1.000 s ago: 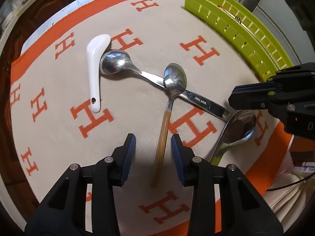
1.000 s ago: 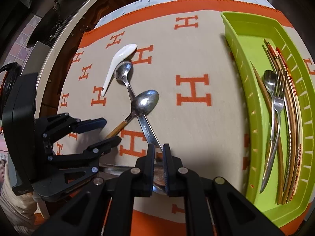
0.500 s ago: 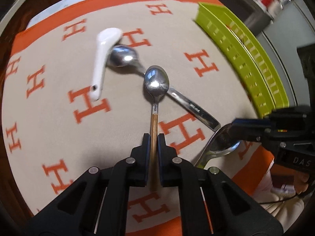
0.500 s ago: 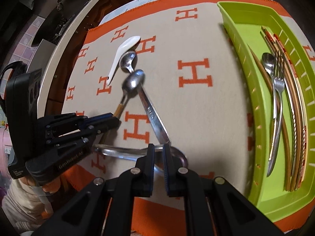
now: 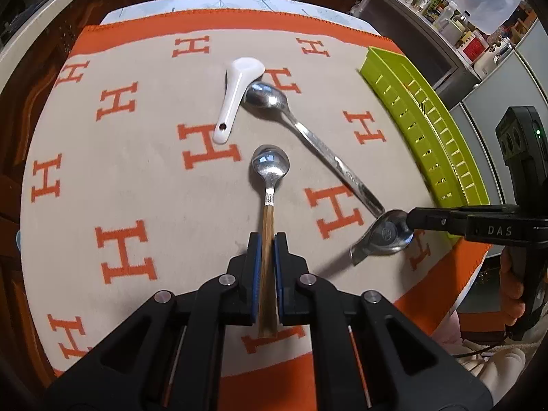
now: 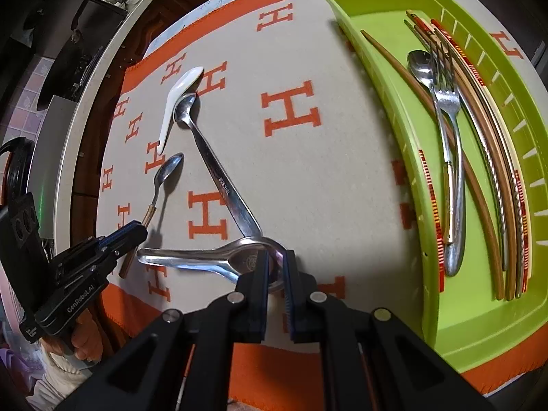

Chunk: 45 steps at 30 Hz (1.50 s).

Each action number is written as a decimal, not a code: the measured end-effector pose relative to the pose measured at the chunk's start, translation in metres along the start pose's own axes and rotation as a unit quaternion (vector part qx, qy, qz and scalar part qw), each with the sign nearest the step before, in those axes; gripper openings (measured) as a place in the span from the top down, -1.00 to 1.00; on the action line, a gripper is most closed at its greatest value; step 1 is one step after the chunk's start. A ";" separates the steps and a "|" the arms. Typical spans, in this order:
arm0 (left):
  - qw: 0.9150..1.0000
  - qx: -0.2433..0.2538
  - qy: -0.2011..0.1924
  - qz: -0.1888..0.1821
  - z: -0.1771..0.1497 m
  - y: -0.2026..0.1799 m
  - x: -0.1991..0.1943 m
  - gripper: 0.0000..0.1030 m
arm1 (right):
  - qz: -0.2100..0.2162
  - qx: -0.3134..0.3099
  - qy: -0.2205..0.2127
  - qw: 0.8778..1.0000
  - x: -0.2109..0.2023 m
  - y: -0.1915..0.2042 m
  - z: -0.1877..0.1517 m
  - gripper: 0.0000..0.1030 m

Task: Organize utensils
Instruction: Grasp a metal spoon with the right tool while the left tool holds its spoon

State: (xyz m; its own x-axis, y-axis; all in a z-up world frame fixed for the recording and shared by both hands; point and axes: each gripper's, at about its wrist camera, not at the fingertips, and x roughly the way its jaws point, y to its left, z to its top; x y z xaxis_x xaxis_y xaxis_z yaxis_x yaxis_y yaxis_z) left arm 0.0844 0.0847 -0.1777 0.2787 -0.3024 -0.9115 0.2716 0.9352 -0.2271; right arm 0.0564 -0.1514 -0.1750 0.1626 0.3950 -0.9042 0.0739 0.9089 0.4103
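The left gripper (image 5: 267, 243) is clamped on the wooden handle of a small wood-handled spoon (image 5: 270, 167), whose metal bowl points away from the camera over the beige cloth (image 5: 144, 171) with its orange H pattern; whether the bowl rests on the cloth or is raised off it cannot be told from the left wrist view, though in the right wrist view it casts a shadow beside itself. The right gripper (image 6: 276, 260) is closed on the rim of the bowl of a wide steel soup spoon (image 6: 205, 257), whose short flat handle reaches toward the left gripper. The handle end of a long steel spoon (image 5: 308, 133) lies touching or just beside the soup spoon's bowl, and its own bowl lies against a white ceramic spoon (image 5: 236, 99) further up the cloth. The wood-handled spoon sits between the ceramic spoon and the soup spoon, apart from both. To the right of the cloth's middle stands a green tray (image 6: 421, 246) with slotted walls. Inside it lie a fork (image 6: 448, 130) and a steel spoon (image 6: 421, 65) side by side, overlapping several chopsticks (image 6: 496, 171), some brown, some with red striped ends, all lined up lengthwise along the tray. A hand (image 6: 85, 339) grips the left tool's body at the lower left of the right wrist view.
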 end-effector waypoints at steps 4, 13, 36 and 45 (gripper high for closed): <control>1.000 0.005 0.026 -0.016 -0.006 0.001 0.010 0.91 | -0.001 0.000 -0.003 1.000 -0.001 0.002 -0.001 0.84; 0.997 0.000 0.065 -0.034 -0.012 0.003 0.023 0.90 | -0.003 0.001 -0.005 1.000 -0.002 -0.001 -0.002 0.84; 0.999 0.028 0.042 0.002 0.004 -0.012 0.017 0.92 | 0.013 0.015 -0.006 1.000 -0.003 -0.011 -0.007 0.84; 1.000 0.003 -0.010 0.001 -0.006 0.001 -0.023 0.92 | 0.020 0.025 -0.005 0.999 0.002 -0.012 -0.008 0.62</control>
State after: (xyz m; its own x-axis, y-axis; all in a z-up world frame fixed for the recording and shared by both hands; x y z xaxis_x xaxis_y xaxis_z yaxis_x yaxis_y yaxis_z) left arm 0.0727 0.0937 -0.1589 0.2982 -0.3043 -0.9047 0.2761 0.9348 -0.2234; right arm 0.0476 -0.1606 -0.1826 0.1753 0.4286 -0.8863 0.1158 0.8850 0.4509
